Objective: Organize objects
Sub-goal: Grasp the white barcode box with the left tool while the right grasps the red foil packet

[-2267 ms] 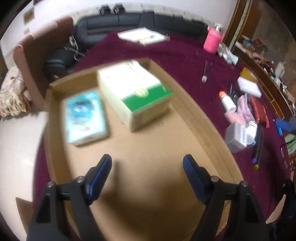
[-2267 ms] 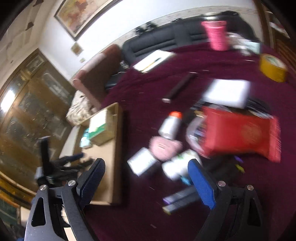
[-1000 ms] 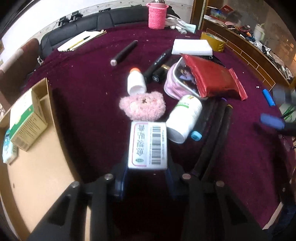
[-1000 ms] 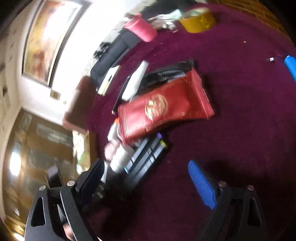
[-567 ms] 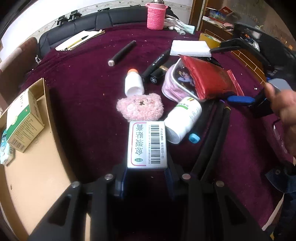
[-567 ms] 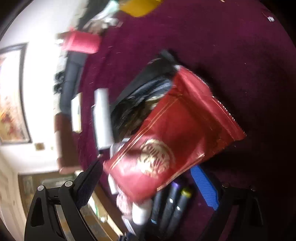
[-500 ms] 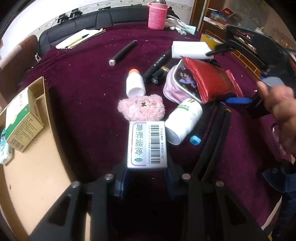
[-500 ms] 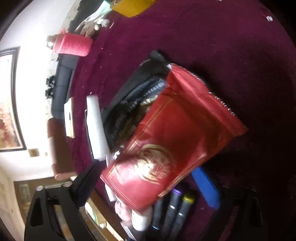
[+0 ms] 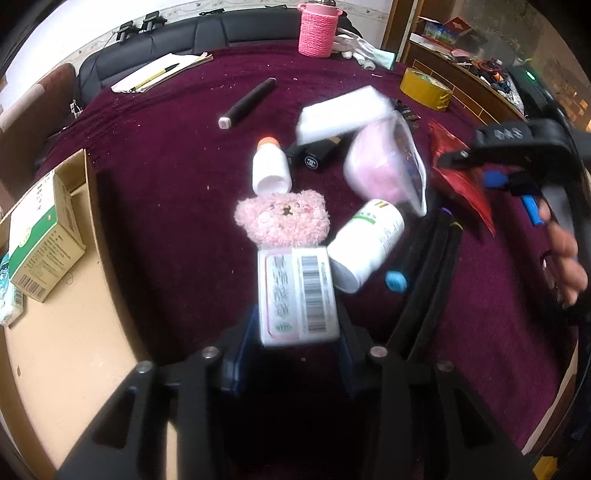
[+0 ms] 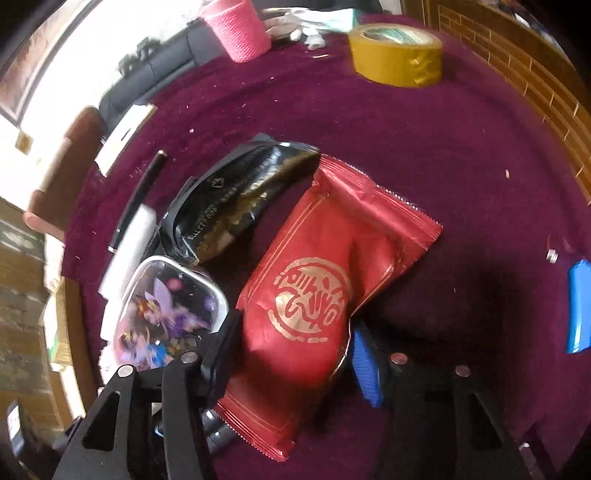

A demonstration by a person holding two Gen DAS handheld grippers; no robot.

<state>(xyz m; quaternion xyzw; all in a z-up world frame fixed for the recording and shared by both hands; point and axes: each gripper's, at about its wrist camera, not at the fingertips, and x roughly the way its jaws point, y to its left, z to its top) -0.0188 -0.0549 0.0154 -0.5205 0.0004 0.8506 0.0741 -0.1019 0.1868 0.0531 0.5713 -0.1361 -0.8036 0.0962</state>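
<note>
Jaws of the left gripper (image 9: pixel 297 350) are closed on a white box (image 9: pixel 297 295) with a barcode, held just above the maroon desk (image 9: pixel 166 177). Jaws of the right gripper (image 10: pixel 291 354) are clamped on the lower part of a red packet (image 10: pixel 325 291), whose far end points away from the camera; in the left view the same gripper (image 9: pixel 495 173) is seen at the right with a hand (image 9: pixel 565 258) on it. Touching the box's far end a pink plush bear (image 9: pixel 282 218) is seen, with a white bottle (image 9: pixel 364 247) just to its right and a smaller orange-capped bottle (image 9: pixel 271 166) just beyond. Beside the packet lie a black pouch (image 10: pixel 236 206) and a clear case (image 10: pixel 166 314) with a cartoon print. Black markers (image 9: pixel 432 273) are laid right of the white bottle. At the left a cardboard tray (image 9: pixel 74 350) is seen holding a green and white carton (image 9: pixel 40 236). Farther back stand a yellow tape roll (image 10: pixel 397 53) and a pink cup (image 10: pixel 240 27)
</note>
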